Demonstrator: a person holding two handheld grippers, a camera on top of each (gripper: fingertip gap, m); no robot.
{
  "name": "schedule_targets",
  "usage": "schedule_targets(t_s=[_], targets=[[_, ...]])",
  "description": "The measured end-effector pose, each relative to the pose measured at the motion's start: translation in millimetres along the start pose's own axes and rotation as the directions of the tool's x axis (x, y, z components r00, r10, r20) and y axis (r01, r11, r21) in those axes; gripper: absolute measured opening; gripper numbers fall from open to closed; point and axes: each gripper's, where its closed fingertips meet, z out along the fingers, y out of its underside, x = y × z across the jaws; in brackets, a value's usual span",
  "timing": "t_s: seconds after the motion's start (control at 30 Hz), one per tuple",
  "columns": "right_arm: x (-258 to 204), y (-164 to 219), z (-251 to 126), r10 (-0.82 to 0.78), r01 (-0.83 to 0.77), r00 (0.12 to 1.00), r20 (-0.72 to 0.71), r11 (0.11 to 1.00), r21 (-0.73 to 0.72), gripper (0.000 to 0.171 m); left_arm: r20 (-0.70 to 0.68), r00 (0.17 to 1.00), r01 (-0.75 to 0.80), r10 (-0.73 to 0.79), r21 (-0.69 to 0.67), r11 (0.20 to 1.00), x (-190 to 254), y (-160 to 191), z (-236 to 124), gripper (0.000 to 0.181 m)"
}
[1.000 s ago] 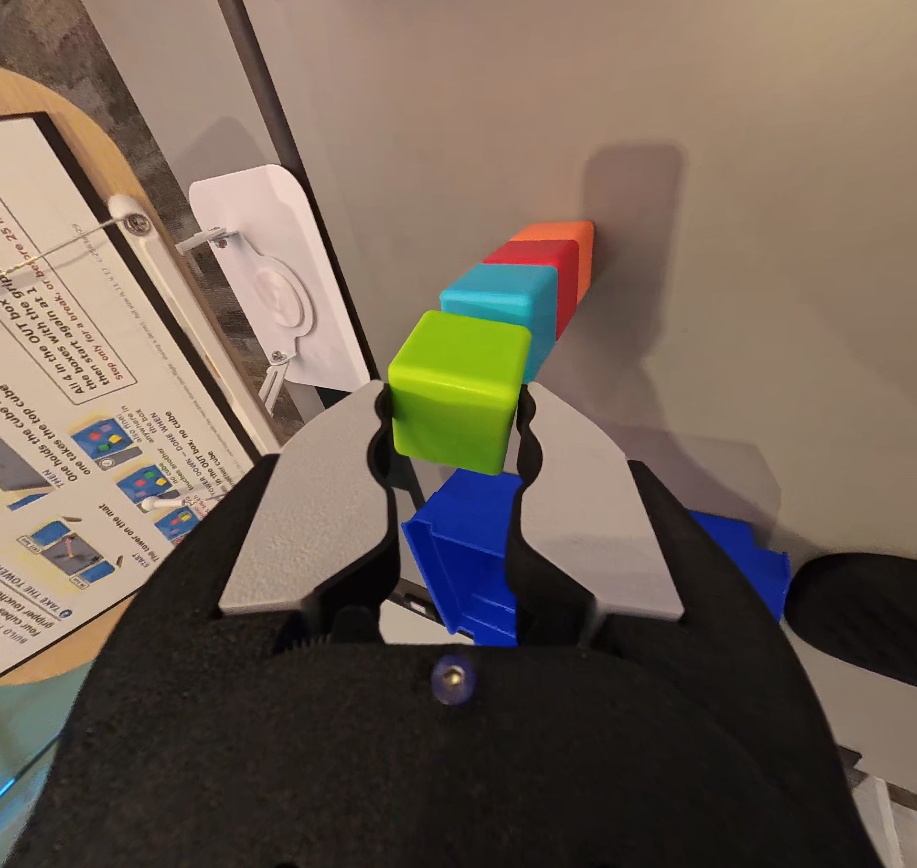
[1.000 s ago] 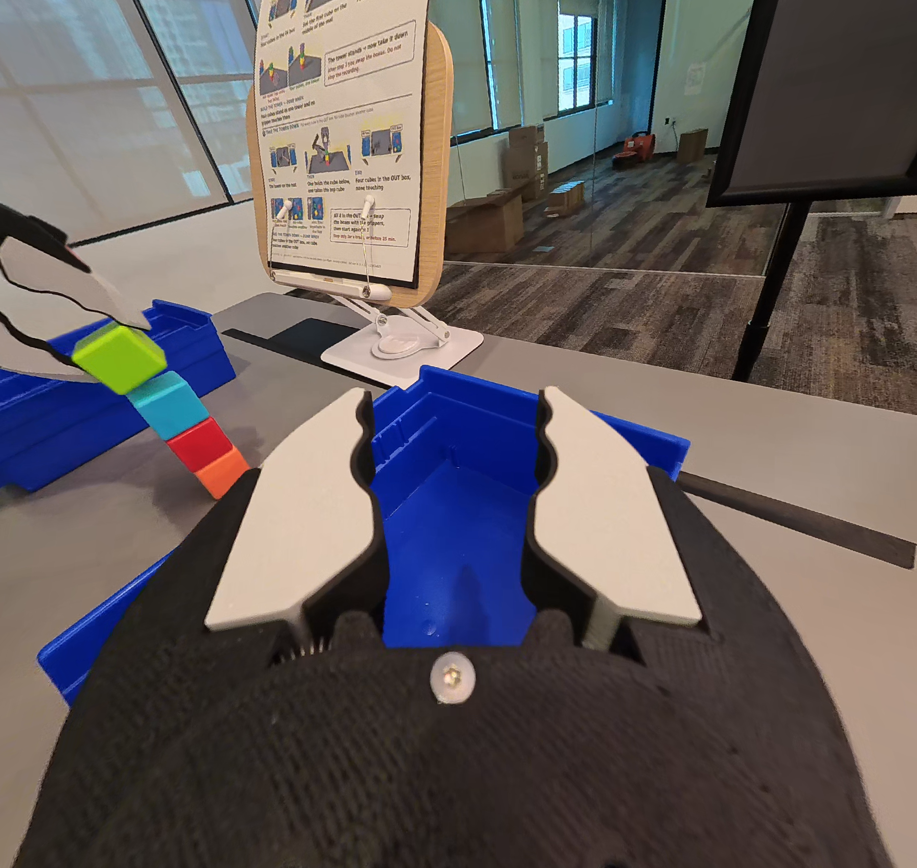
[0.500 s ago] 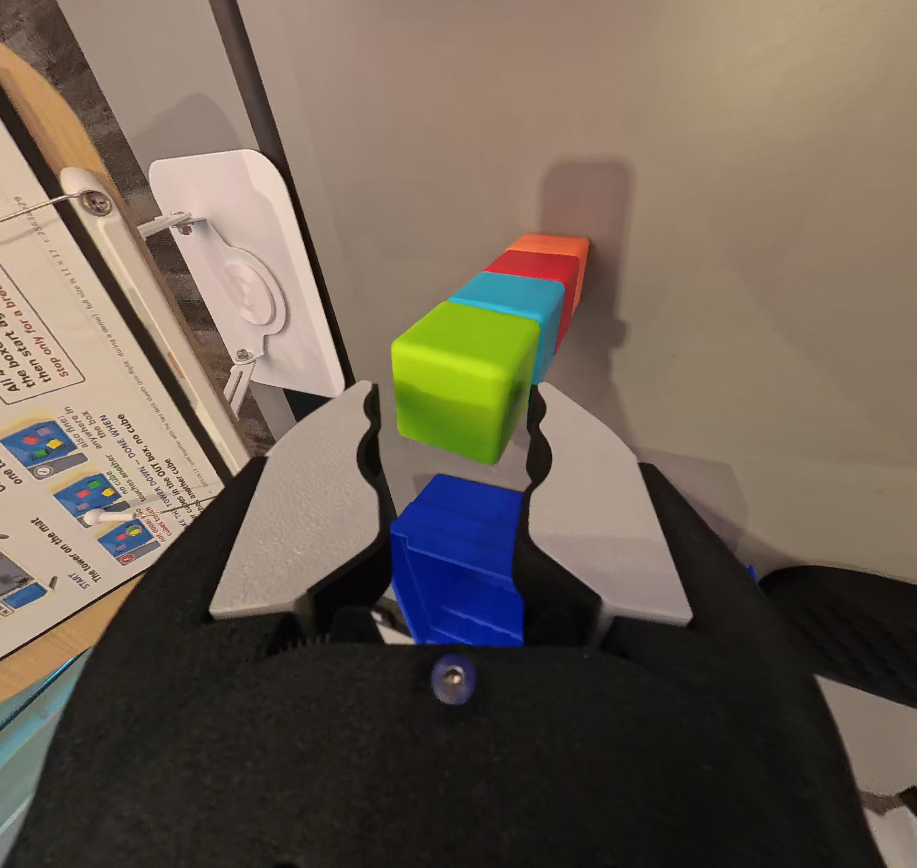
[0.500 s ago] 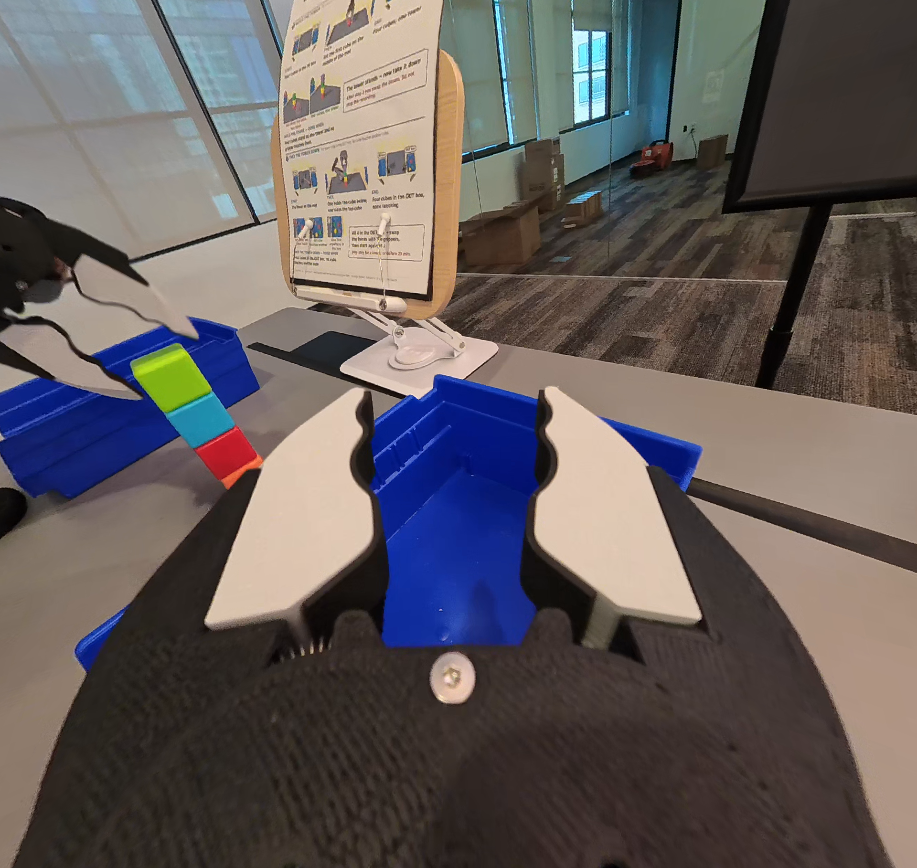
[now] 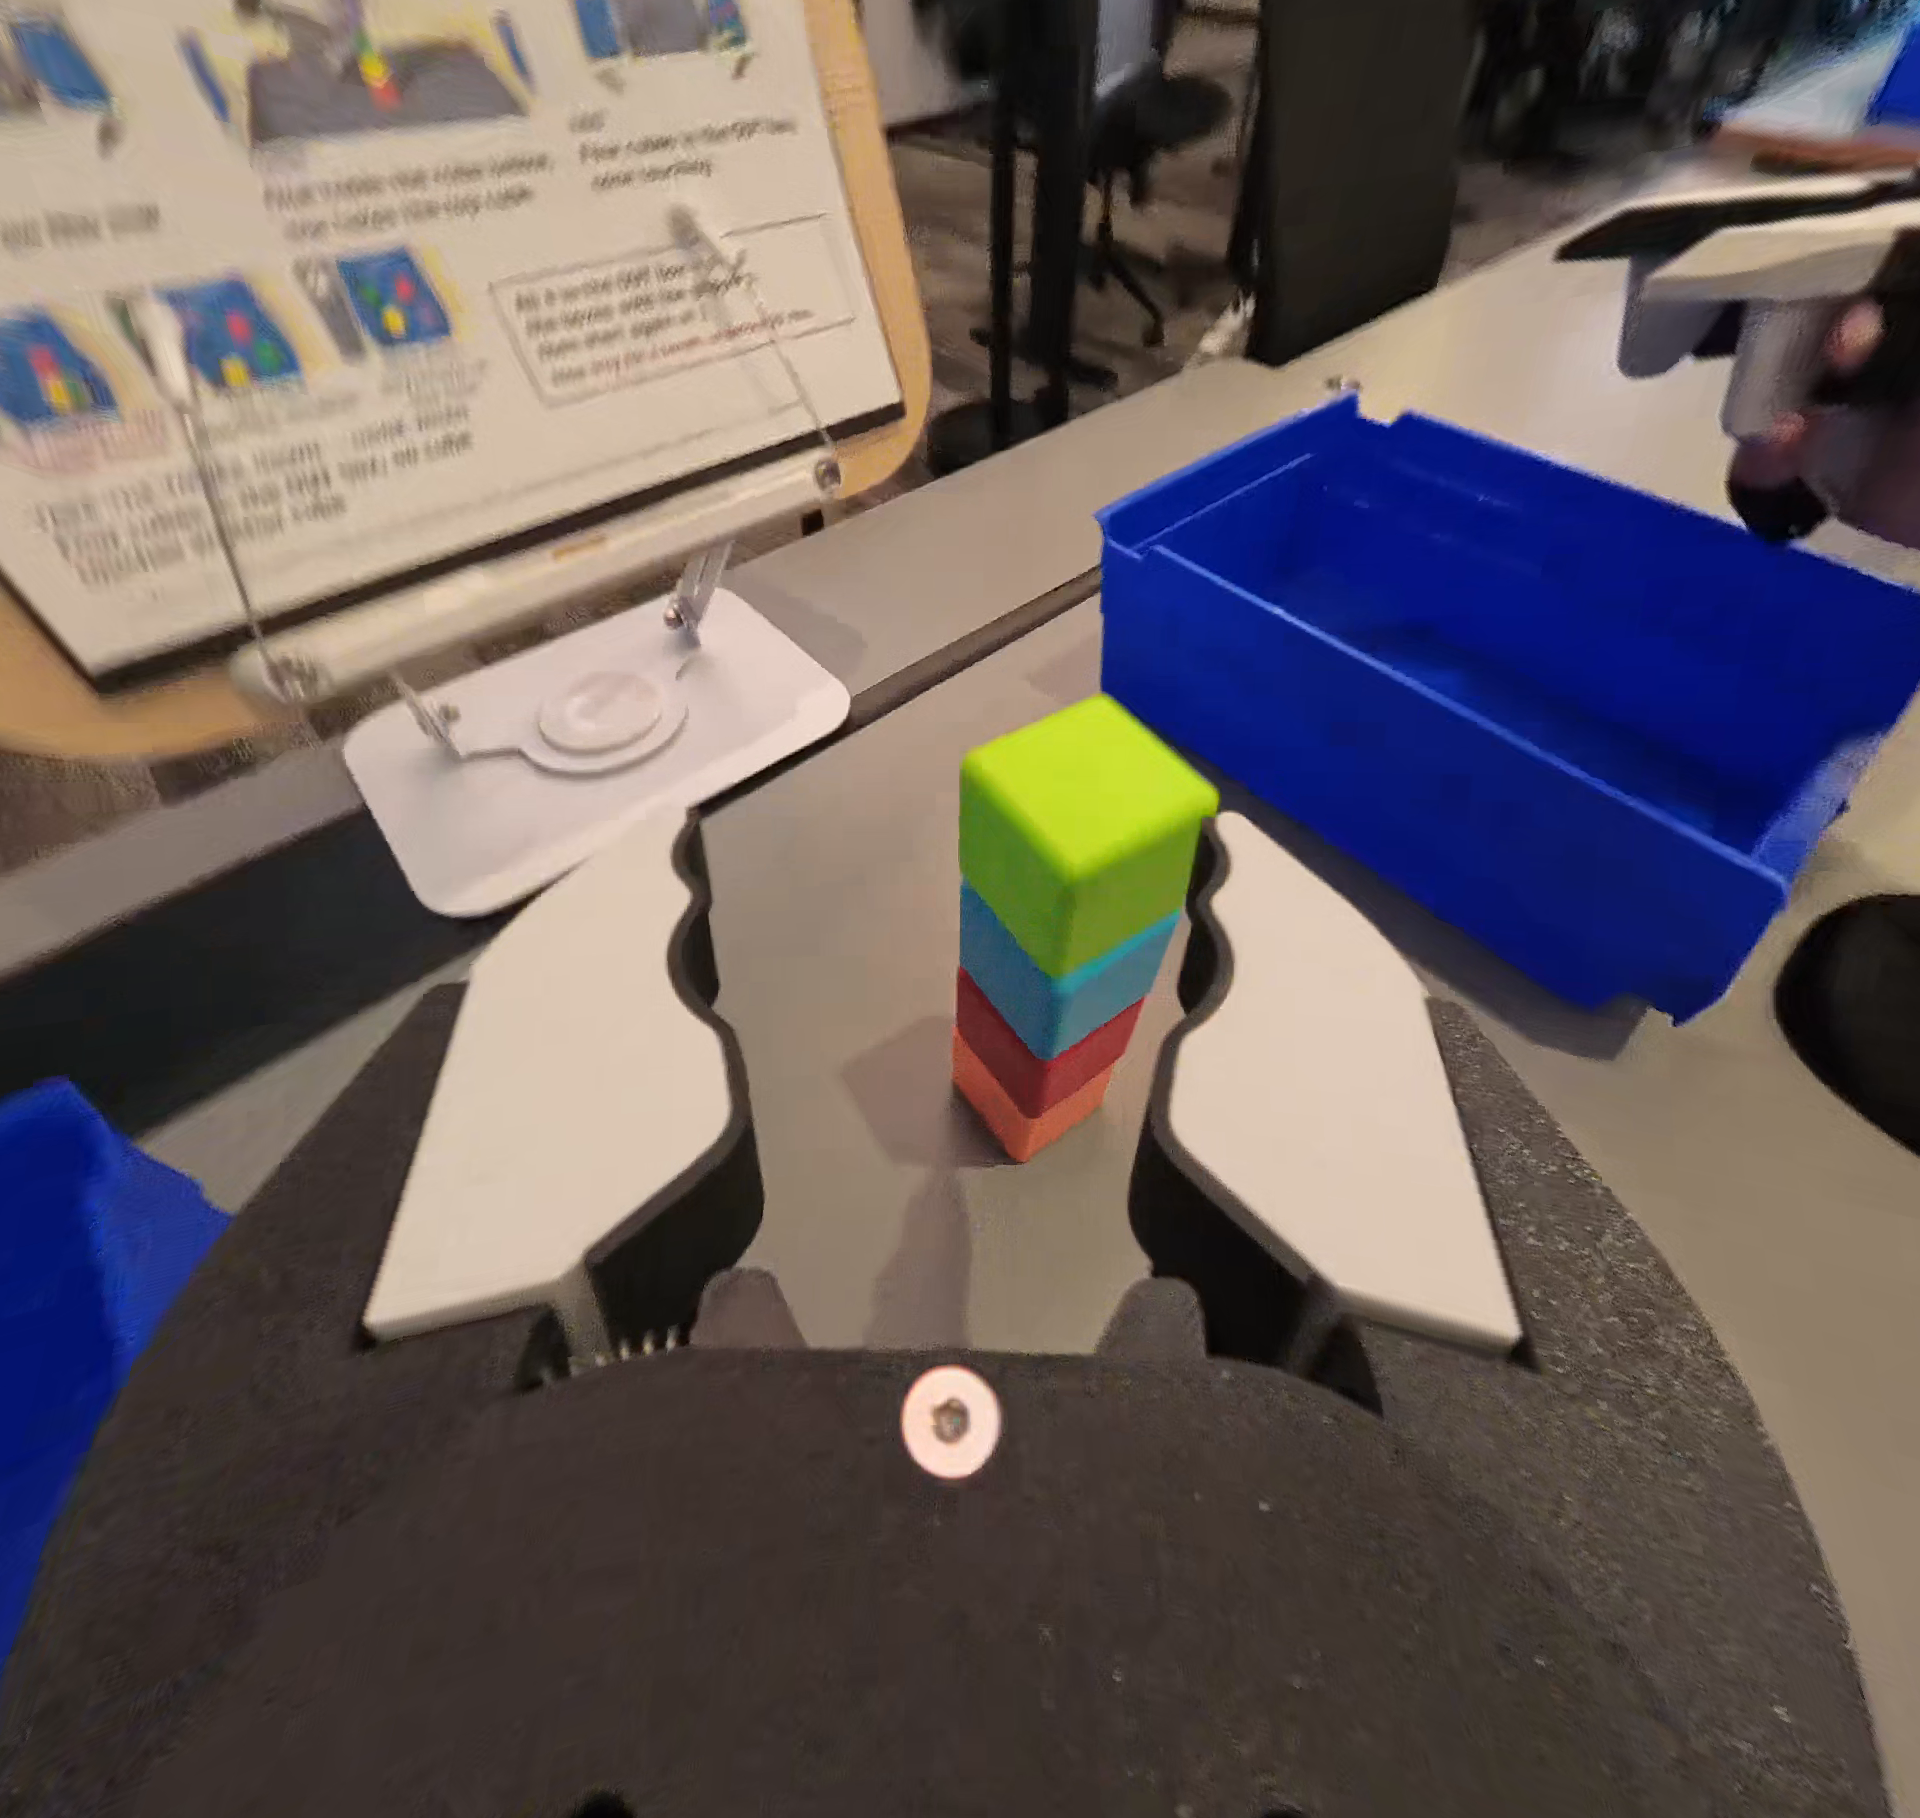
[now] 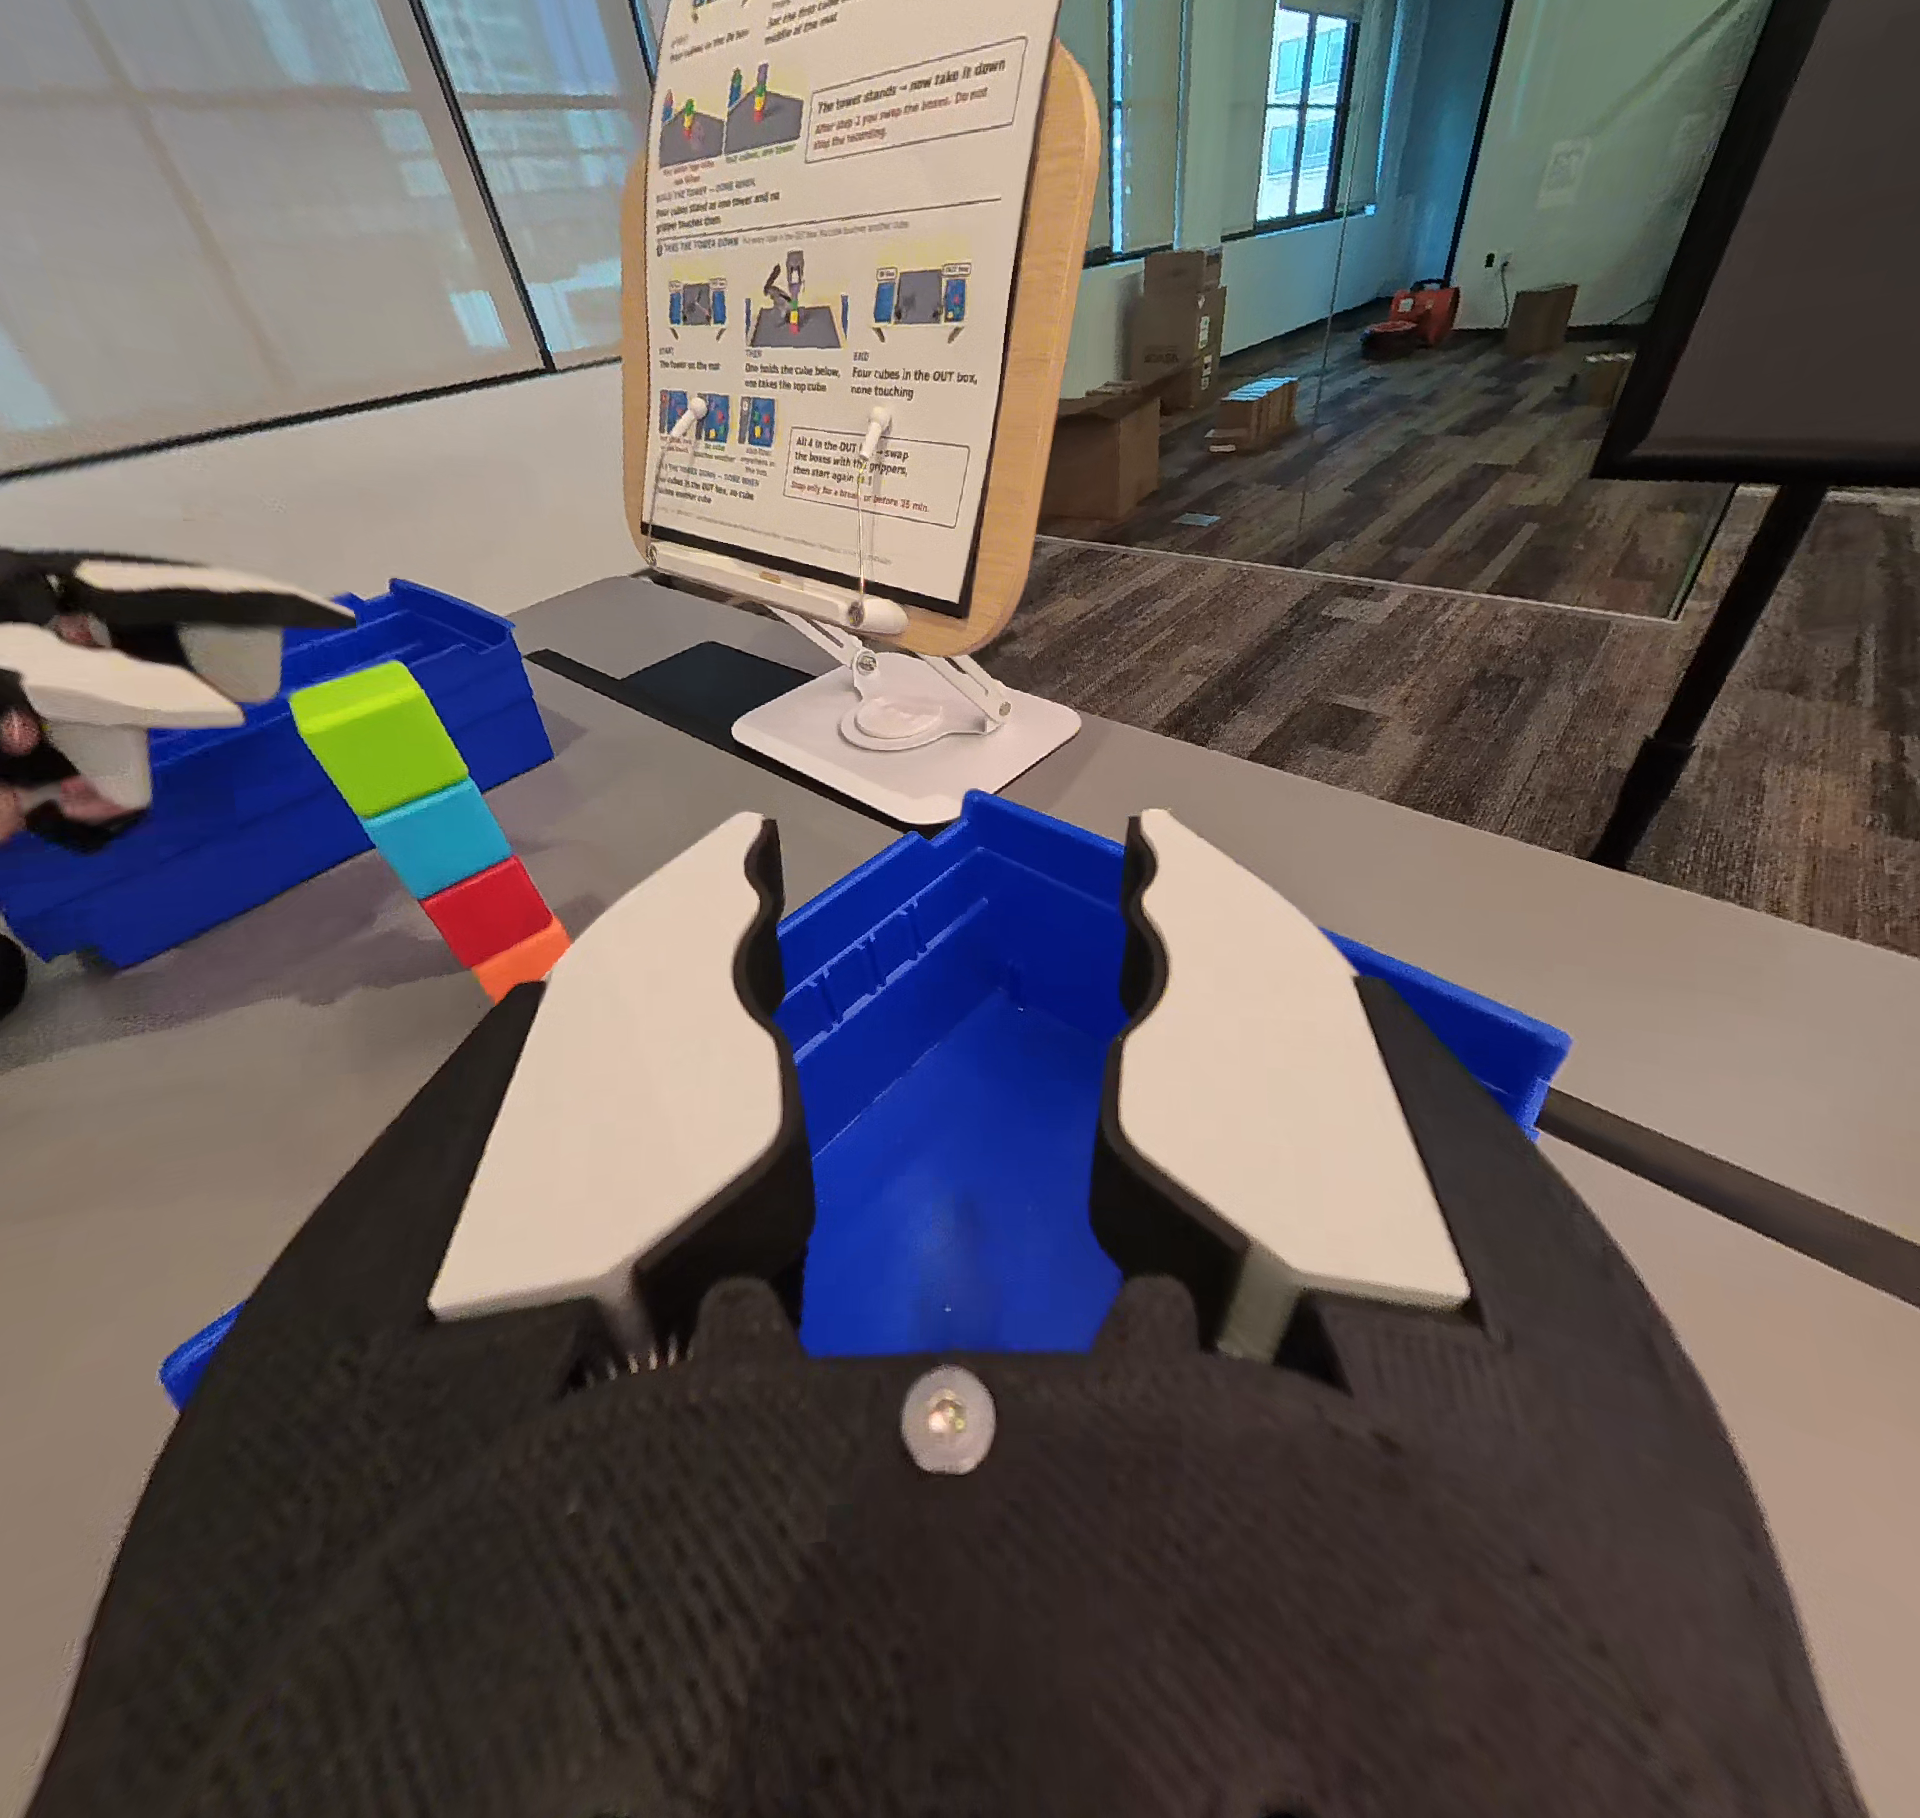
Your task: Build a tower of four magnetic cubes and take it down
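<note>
Left wrist view: left gripper (image 5: 945, 895) wide open, empty, straddling the four-cube tower (image 5: 1065, 947) on the table (image 5: 831, 937); right finger sits near the green cube (image 5: 1086, 838) and could knock it over. Right wrist view: right gripper (image 6: 951, 927) half-open, empty over blue bin (image 6: 935, 1124); instruction sheet (image 6: 831, 241) carries print, no brands.

An open-plan office floor is showing here. Floor-to-ceiling glass walls (image 6: 260, 158) are running along one side, wood-look plank flooring (image 6: 1403, 563) is stretching past a glass partition, and cardboard boxes (image 6: 1164, 386) are sitting stacked against the far wall. A black office chair (image 5: 1143, 147) is standing behind the grey tabletop (image 6: 1351, 895), and a dark screen on a stand (image 6: 1787, 241) is rising by its right edge.
</note>
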Motion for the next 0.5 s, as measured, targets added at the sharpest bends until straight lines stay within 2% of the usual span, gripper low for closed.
schedule_targets(t_s=[0.03, 0.1, 0.17, 0.2, 0.3, 0.5], targets=[[-2, 0, 2, -0.014, 0.014, 1.000, -0.003, 1.000, -0.009, 0.064, 0.011, 1.000, 0.024, -0.024, 0.020, 1.000, 1, 12, 2, 0.087], [-5, 2, 5, -0.035, 0.035, 0.999, -0.003, 0.999, -0.026, 0.064, -0.024, 1.000, -0.019, 0.020, 0.052, 0.998, 14, 29, 9, 0.089], [-7, 1, 7, -0.049, 0.049, 0.999, -0.003, 0.998, -0.029, 0.064, -0.017, 0.995, -0.103, 0.102, -0.007, 0.995, 20, 49, 17, 0.095], [-8, 1, 9, -0.052, 0.052, 0.999, -0.003, 0.998, -0.027, 0.064, -0.022, 0.993, -0.120, 0.119, -0.022, 0.993, 22, 55, 21, 0.103], [-9, 3, 13, -0.054, 0.054, 0.999, -0.004, 0.998, -0.033, 0.063, -0.060, 0.990, -0.126, 0.126, -0.004, 0.992, 26, 60, 29, 0.105], [-8, 9, 20, -0.089, 0.087, 0.996, -0.027, 0.993, -0.074, 0.063, 0.027, 0.993, 0.112, -0.111, -0.020, 0.994, 18, 79, 48, 0.105]])
